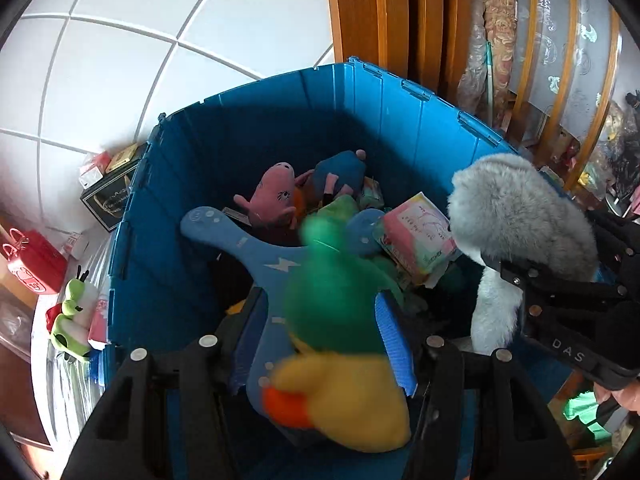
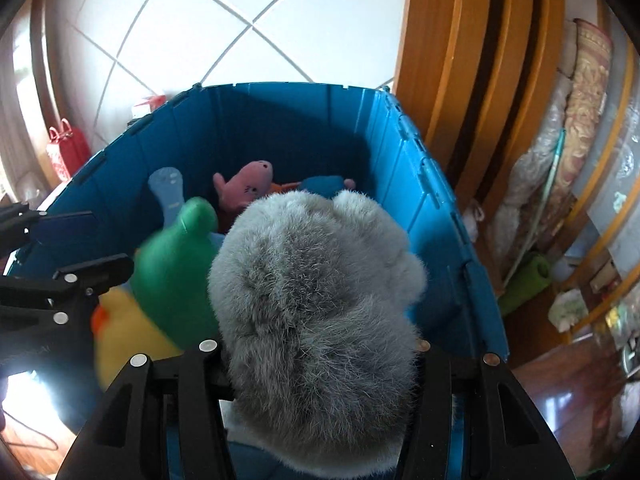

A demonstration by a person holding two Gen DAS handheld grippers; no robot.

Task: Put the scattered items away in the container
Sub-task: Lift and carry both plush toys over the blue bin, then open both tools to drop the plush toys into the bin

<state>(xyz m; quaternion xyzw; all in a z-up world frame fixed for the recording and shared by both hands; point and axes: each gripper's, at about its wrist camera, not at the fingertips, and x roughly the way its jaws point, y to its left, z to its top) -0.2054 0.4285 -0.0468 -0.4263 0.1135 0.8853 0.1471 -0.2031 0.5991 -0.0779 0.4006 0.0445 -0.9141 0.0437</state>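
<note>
Over the open blue plastic crate [image 1: 192, 184], centre frame, the left gripper [image 1: 324, 344] clamps a soft green-and-yellow plush duck [image 1: 340, 320] and the right gripper [image 2: 320, 360] a light, squashy grey fur toy [image 2: 312, 288], each best held mid-body.

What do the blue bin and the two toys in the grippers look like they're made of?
Blue bin: rigid moulded plastic, by its ribbed, slightly glossy walls.
Grey toy: long-pile plush, probably synthetic fur; individual hairs show.
Green and yellow toy: soft short-pile plush, apparently; blurred, so uncertain.
</note>
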